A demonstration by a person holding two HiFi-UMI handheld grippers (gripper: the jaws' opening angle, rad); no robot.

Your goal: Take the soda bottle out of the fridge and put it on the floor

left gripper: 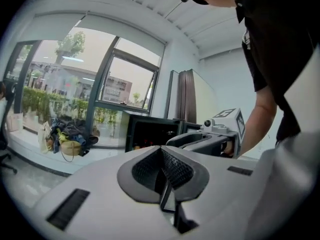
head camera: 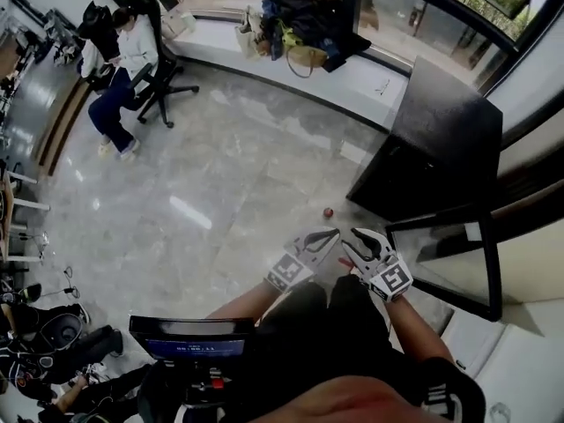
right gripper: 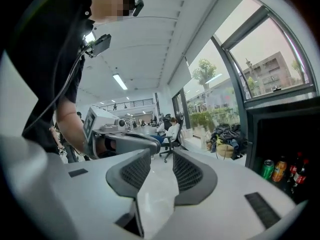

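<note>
open fridge door, seated person, bags

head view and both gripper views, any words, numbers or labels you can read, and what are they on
No text reads for certain.
Small screen, bottom of the head view: a pale line of characters, too blurred.
Green can and bottles in the fridge: labels too small.
Marker cubes: black and white patterns only, no letters.
</note>
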